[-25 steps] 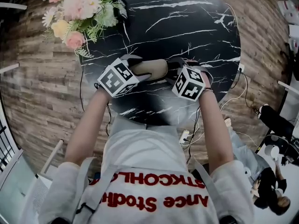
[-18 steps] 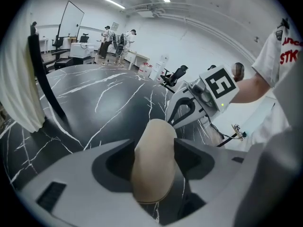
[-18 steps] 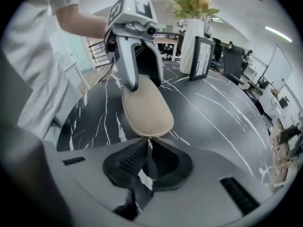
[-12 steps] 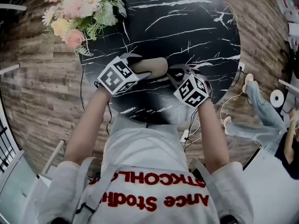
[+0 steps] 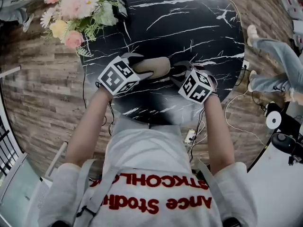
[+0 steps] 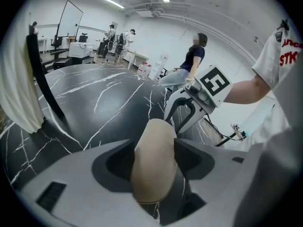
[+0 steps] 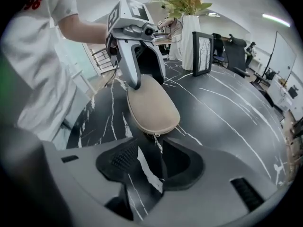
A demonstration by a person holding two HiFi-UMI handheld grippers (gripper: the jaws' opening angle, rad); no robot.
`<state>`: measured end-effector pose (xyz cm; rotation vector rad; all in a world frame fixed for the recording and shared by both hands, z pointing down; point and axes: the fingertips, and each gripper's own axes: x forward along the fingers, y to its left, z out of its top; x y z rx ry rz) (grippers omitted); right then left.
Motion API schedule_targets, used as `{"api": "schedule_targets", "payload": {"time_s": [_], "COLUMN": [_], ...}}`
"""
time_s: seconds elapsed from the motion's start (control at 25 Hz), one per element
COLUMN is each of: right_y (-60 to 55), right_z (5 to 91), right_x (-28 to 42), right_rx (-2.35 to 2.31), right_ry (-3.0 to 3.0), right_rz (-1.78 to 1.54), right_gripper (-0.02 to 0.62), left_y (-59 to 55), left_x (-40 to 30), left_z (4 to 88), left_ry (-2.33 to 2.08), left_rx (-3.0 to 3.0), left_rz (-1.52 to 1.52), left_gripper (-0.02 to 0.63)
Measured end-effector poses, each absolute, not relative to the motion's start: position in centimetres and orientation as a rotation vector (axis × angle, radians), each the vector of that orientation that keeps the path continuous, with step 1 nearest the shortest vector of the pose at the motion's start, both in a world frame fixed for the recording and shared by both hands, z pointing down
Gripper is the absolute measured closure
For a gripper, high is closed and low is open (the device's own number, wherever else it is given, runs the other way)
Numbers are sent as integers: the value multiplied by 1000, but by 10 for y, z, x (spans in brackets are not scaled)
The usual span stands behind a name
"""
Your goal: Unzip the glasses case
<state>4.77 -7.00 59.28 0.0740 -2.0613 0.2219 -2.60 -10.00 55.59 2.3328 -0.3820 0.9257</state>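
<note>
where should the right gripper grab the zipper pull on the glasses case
Pinch the zipper pull dangling from the rounded end of the glasses case, coming from that end, opposite the left gripper clamping the other end. The right gripper has just been opening its jaws; the pull lies at their tips, unpinched.

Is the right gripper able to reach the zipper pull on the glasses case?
Probably yes. The zipper pull lies right at the tips of the right gripper, whose jaws have just been opening with only table between them; the left gripper holds the glasses case.
</note>
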Motion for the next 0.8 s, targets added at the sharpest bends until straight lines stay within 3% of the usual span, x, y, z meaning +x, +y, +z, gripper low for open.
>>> {"api": "schedule_targets", "payload": {"time_s": [0.32,0.8], "right_y": [-65,-46], "right_z": [589,586], "right_x": [43,31], "right_rx": [93,257], "right_ry": [-2010,-2090], "right_rz": [169,335], "right_gripper": [508,509], "left_y": [-99,-99], "left_x": [-26,-26], "left_z": [557,558], "left_ry": [-365,-347], "left_rx": [2332,2316], "left_rz": [914,916], "left_gripper": [337,337]}}
